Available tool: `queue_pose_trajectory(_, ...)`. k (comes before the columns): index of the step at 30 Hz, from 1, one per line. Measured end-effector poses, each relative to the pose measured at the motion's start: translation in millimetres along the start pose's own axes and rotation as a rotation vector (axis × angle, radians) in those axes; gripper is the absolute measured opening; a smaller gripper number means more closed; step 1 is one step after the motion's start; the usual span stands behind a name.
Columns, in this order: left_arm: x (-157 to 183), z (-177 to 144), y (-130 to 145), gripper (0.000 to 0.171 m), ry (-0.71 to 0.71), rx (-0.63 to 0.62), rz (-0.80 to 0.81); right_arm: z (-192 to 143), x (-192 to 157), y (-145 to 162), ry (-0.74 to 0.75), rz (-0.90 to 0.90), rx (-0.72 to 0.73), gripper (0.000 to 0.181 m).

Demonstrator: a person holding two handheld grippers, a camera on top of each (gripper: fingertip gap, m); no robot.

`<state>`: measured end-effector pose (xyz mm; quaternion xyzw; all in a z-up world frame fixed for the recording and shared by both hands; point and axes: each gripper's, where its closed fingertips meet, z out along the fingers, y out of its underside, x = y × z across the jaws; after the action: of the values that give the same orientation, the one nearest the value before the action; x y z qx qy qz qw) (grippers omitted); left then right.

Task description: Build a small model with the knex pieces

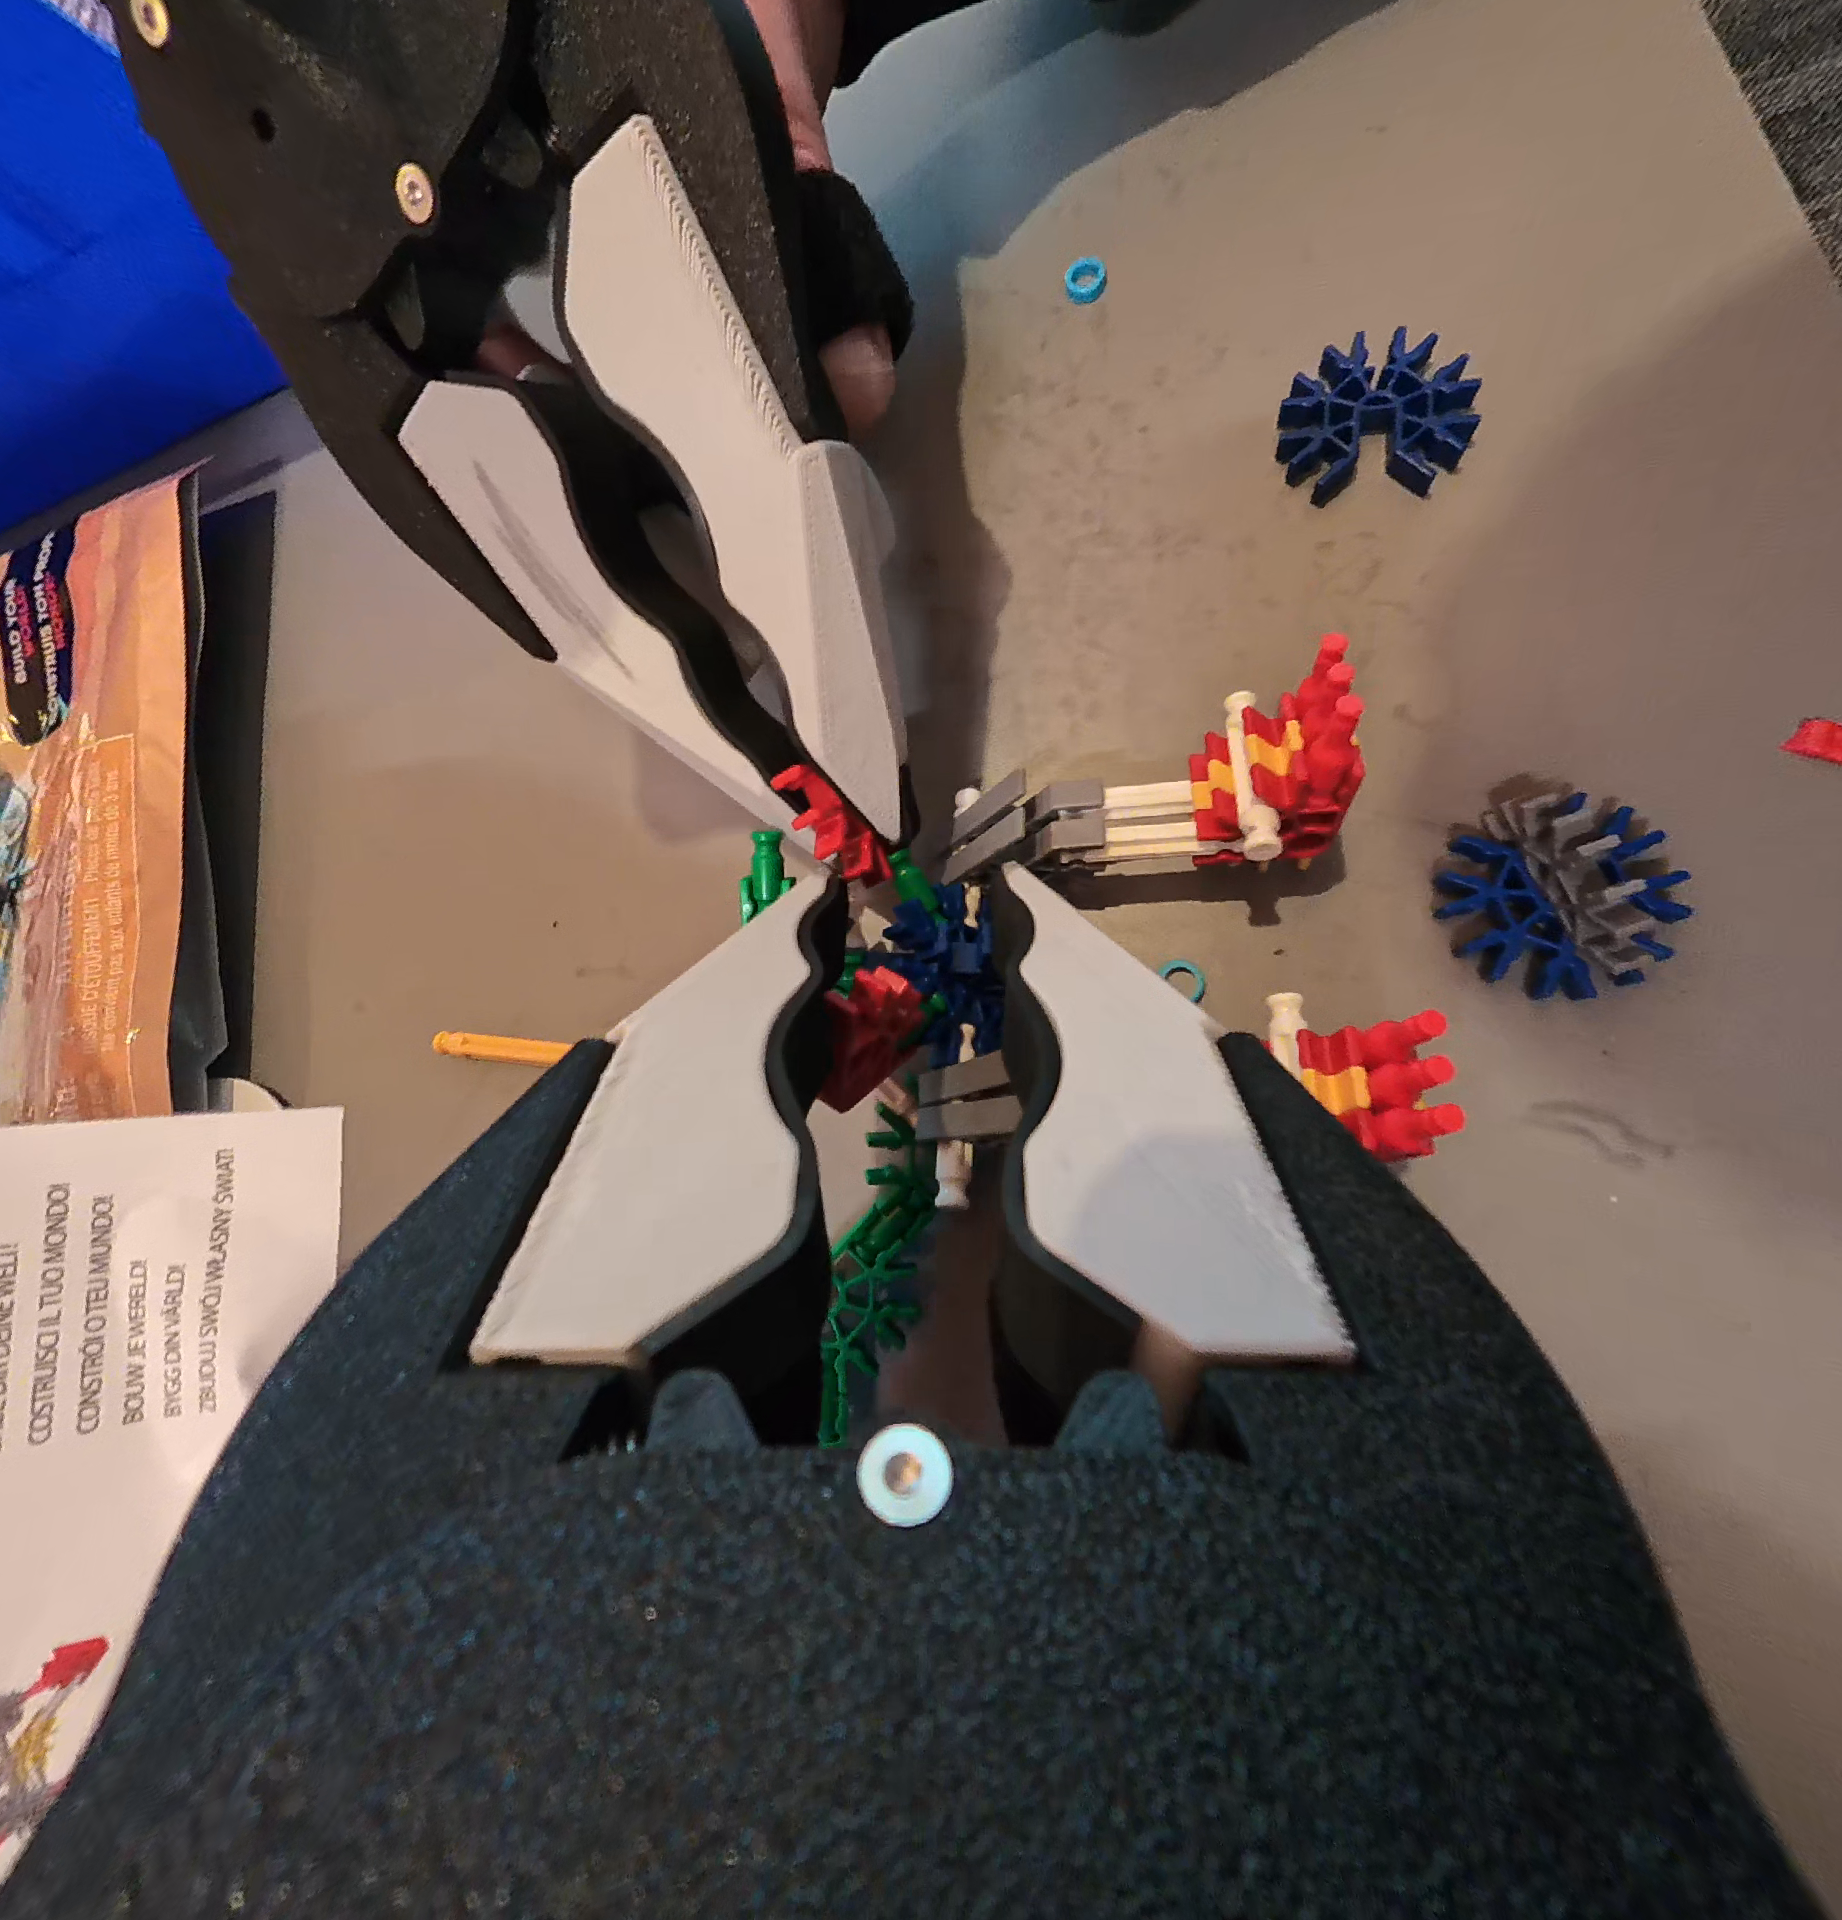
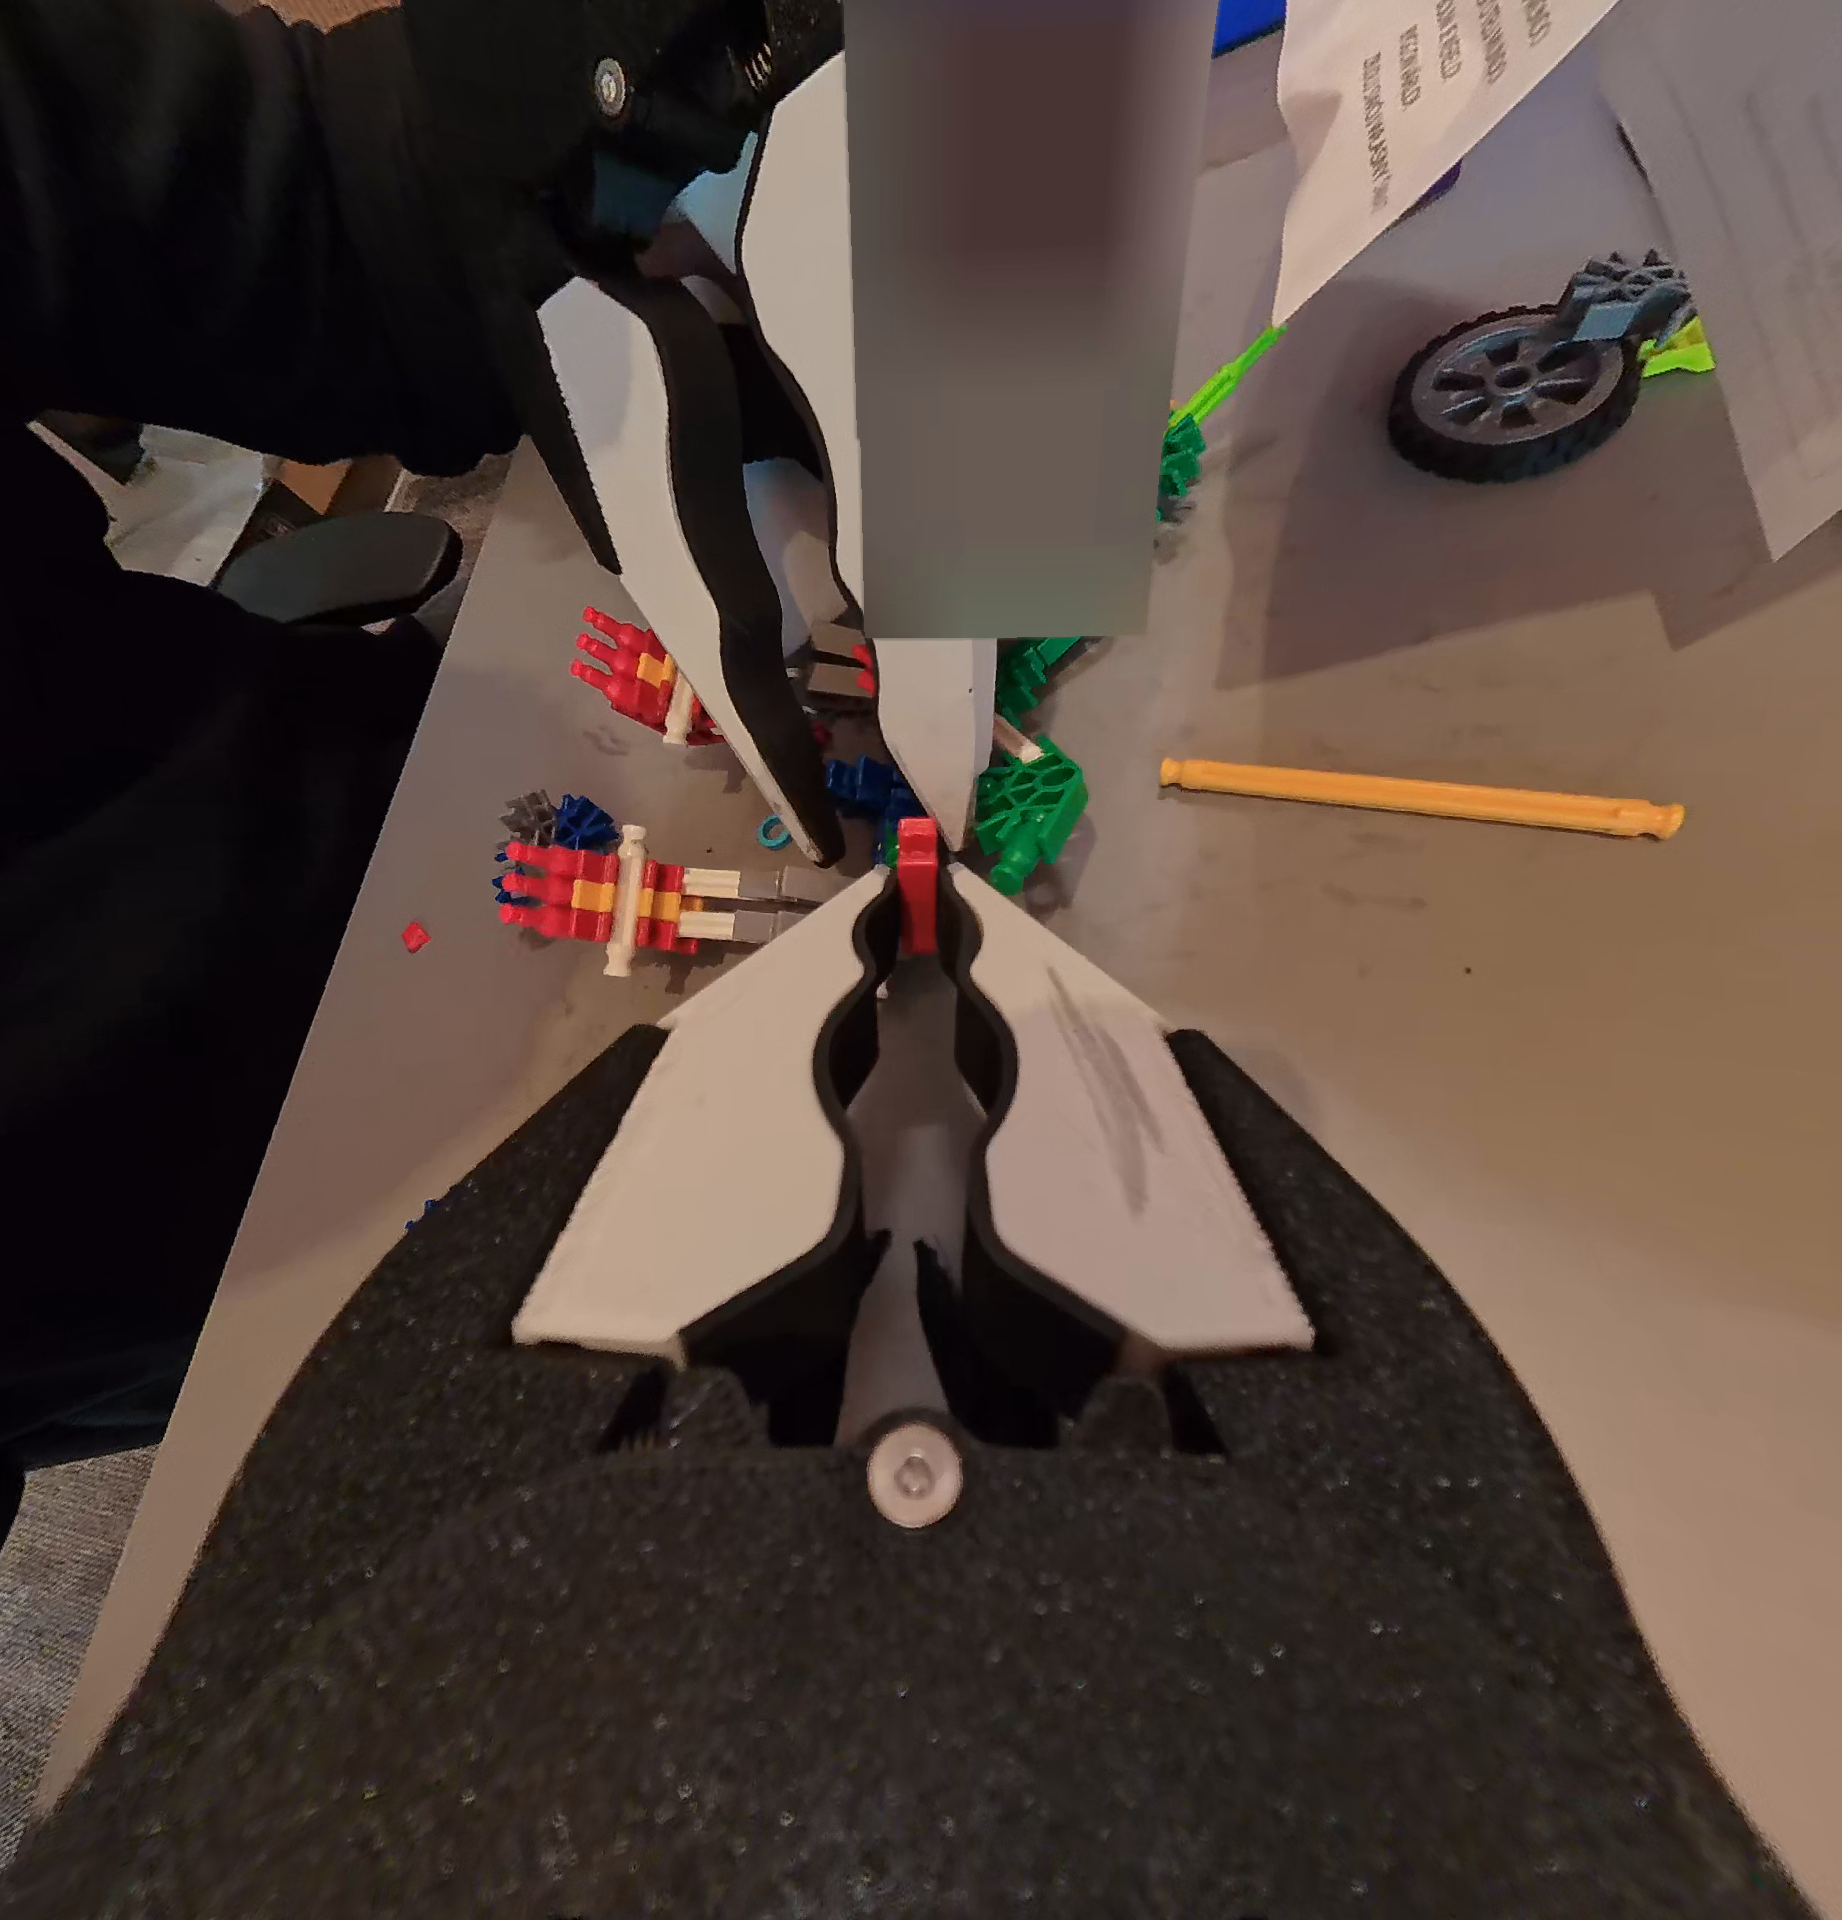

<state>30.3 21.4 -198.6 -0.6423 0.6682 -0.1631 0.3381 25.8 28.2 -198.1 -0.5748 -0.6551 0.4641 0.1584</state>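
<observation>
My left gripper (image 1: 922,883) is shut on a toy assembly (image 1: 943,977) of blue, red, green and grey snap-together pieces, held just above the grey table (image 1: 1312,1455). A green lattice part (image 1: 875,1278) of it runs back between the fingers. My right gripper (image 2: 917,873) is shut on a small red connector (image 2: 917,899). It comes in from the upper left in the left wrist view (image 1: 875,831), with the red connector (image 1: 829,821) touching the top of the assembly. In the right wrist view the left gripper (image 2: 886,836) hangs down from above, meeting it tip to tip.
Two red, yellow and white sub-assemblies (image 1: 1270,790) (image 1: 1364,1081) lie to the right. Blue connectors (image 1: 1379,416), a blue-grey cluster (image 1: 1561,894) and a light-blue ring (image 1: 1085,281) lie beyond. A yellow rod (image 2: 1416,795), a wheel (image 2: 1514,390), paper sheets (image 1: 117,1351) and a printed bag (image 1: 65,831) lie around. Only a small space, under 4 cm, lies between the two pairs of fingers. Left tips and right tips are each some 9 cm from the yellow rod (image 2: 1416,795).
</observation>
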Motion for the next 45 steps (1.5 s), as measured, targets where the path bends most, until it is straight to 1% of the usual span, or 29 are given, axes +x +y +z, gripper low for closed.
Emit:
queue_pose_trajectory(6,0.7,0.3,-0.8,0.026,0.003,0.014,0.011,-0.3,-1.3,0.5,0.007,-0.004,0.001,0.006)
queue_pose_trajectory(8,1.0,0.6,-1.4,0.026,0.001,0.019,0.016,0.3,-4.0,1.9,-0.002,-0.012,-0.006,0.013)
queue_pose_trajectory(18,1.3,1.6,-3.3,0.027,-0.003,0.049,0.013,1.0,-4.8,3.1,0.015,-0.04,-0.015,0.01)
queue_pose_trajectory(22,1.7,1.1,-3.2,0.027,-0.005,0.063,0.011,0.6,-3.6,2.9,0.025,-0.042,-0.013,0.006)
queue_pose_trajectory(45,1.7,0.1,-2.4,0.03,-0.005,0.103,-0.012,3.4,-0.5,1.9,0.066,-0.029,-0.019,0.008)
